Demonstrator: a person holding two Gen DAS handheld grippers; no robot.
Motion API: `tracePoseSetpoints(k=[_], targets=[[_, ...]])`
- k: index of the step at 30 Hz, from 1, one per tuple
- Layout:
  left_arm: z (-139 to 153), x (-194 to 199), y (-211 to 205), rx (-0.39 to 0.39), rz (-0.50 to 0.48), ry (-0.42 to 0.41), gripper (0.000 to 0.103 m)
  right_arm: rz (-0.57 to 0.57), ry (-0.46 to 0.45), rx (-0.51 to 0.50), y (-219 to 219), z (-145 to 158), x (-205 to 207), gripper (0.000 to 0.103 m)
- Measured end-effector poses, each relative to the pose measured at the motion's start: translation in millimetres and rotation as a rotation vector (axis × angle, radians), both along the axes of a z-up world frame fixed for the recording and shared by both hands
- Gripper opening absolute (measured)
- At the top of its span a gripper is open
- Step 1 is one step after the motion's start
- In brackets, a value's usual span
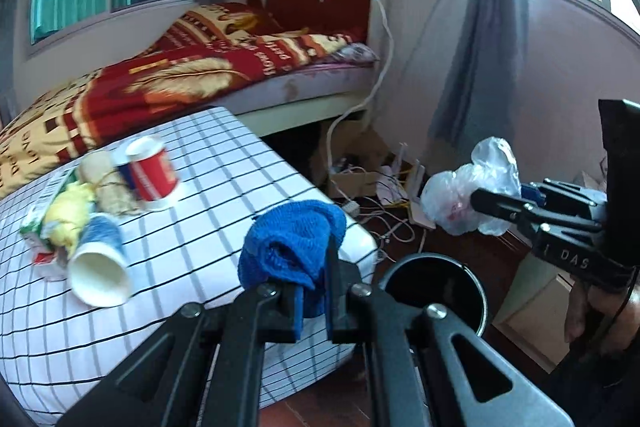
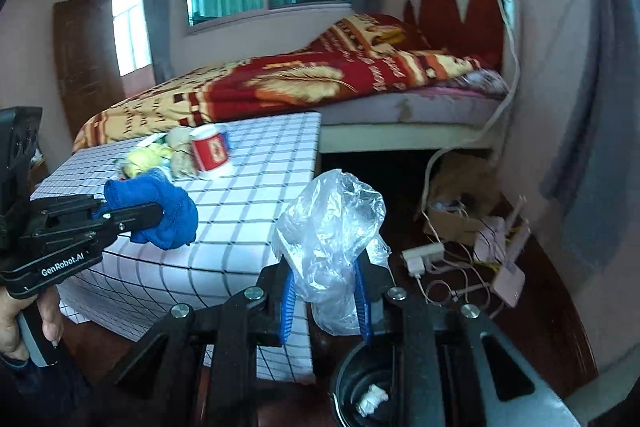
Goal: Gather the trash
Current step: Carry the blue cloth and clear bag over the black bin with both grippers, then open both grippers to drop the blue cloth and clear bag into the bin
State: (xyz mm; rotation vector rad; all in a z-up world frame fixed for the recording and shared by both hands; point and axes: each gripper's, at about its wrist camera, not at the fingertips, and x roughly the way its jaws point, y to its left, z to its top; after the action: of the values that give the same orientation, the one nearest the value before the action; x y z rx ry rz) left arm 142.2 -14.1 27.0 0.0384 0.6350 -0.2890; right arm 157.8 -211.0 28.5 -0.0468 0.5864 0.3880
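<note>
Above the bin (image 2: 360, 387), right gripper (image 2: 326, 303) pinches a featherlight, slippery plastic bag (image 2: 332, 227); left gripper (image 1: 316, 299) clamps a soft blue cloth (image 1: 292, 239), probably mid-fold

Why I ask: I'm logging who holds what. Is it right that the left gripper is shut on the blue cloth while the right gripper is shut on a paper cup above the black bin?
Not quite. The right gripper is shut on a clear plastic bag, not a paper cup, as the right wrist view shows. The left gripper does hold the blue cloth, and the black bin is below.
</note>
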Motion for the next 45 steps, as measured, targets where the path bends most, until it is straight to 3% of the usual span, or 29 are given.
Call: tracePoseSetpoints(k=[10,19,31,38,40,41,42,43,45], targets=[[-20,7,-58,-0.007,-0.104,0.051,0.008,-0.084,0.059,-0.003,-52,-24,-2,0.027],[-54,8,-111,-0.013,-0.236,0.149,0.008,-0.138,0.150,-0.029,-88,-59,-4,0.027],[-122,27,-175,0.022,-0.365,0.319,0.008,-0.160,0.315,-0.052,-134,-139,-6,0.027],[-158,43,-190,0.022,-0.382,0.409,0.009,-0.140,0.406,-0.039,-146,-186,8,0.027],[-164,47,-188,-0.006,-0.377,0.410,0.017,-0.127,0.410,-0.046,-142,-195,12,0.029],[-170,51,-186,-0.015,-0.367,0.431,0.049,-0.128,0.413,-0.060,-142,-203,17,0.042],[-173,53,-183,-0.005,-0.341,0.435,0.090,-0.144,0.426,-0.088,-143,-211,20,0.077],[-174,54,-178,0.009,-0.309,0.419,0.100,-0.176,0.439,-0.133,-144,-218,23,0.090],[-171,52,-166,0.033,-0.247,0.378,0.103,-0.211,0.435,-0.146,-152,-224,23,0.093]])
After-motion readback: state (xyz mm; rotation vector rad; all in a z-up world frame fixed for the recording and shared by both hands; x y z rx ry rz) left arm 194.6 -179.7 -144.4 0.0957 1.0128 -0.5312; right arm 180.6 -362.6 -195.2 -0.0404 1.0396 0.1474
